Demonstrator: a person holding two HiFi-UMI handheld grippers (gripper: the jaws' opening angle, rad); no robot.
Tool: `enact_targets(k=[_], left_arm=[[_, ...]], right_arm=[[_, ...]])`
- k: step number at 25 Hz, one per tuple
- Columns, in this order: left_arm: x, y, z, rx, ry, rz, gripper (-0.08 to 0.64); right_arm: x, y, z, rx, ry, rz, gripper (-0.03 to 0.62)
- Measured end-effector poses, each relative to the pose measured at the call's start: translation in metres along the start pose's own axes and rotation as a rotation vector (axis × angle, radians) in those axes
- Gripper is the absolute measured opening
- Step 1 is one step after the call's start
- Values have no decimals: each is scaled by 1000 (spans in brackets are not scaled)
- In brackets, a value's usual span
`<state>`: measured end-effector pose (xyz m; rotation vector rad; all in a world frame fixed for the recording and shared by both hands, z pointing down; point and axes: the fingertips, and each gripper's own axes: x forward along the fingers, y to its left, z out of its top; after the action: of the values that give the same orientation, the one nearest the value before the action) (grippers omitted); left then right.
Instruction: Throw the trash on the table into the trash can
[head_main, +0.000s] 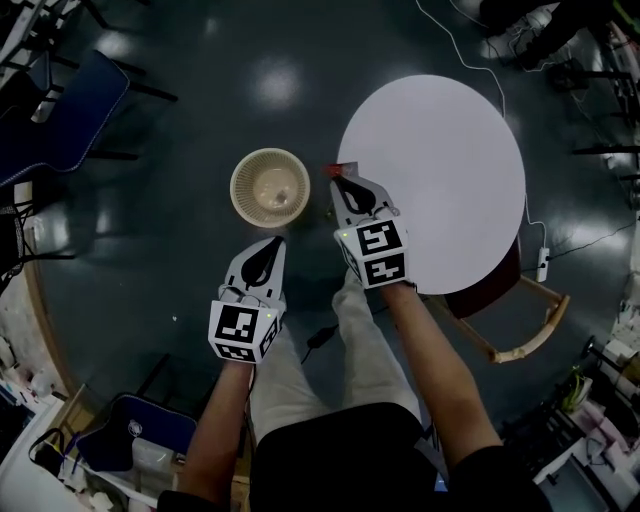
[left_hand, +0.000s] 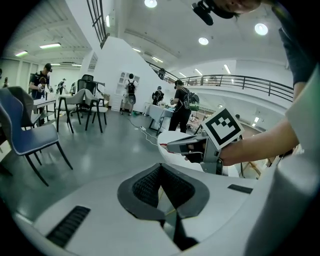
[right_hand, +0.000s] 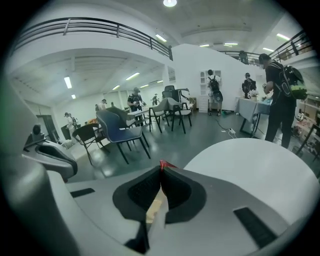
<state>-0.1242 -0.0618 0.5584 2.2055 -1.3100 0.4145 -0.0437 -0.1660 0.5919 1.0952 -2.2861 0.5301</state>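
In the head view the right gripper (head_main: 343, 183) sits in the middle of the frame, at the left edge of the round white table (head_main: 440, 180). Its jaws are pressed together and they pinch a small red scrap (head_main: 335, 170). In the right gripper view the scrap (right_hand: 165, 163) sticks out just past the closed tips as a red corner. The scrap hangs between the table edge and the trash can (head_main: 238, 190), near the can's right rim but not over its opening.

The trash can is a beige round basket and stands on the dark floor left of the table.

The left gripper (head_main: 268, 248) is lower in the frame, below the can. Its jaws are also pressed together, with nothing between them (the left gripper view shows this clearly).

The only printed marks I can see are the black and white square patterns on the cubes (head_main: 378, 250) of both grippers.
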Motion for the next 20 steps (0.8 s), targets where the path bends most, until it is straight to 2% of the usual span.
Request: enact_targets(k=[10,16,20], left_arm=[[-21,53,-25,-52,9,53,9],[-24,82,-40,-66,14,67,9],[-26,100,-51,-73,18,73,9]], right_arm=[[48,58,-7,-5,31,72,28],[72,85,-5,-67,18,90,28],[90,99,-14,-56,28,99,28]])
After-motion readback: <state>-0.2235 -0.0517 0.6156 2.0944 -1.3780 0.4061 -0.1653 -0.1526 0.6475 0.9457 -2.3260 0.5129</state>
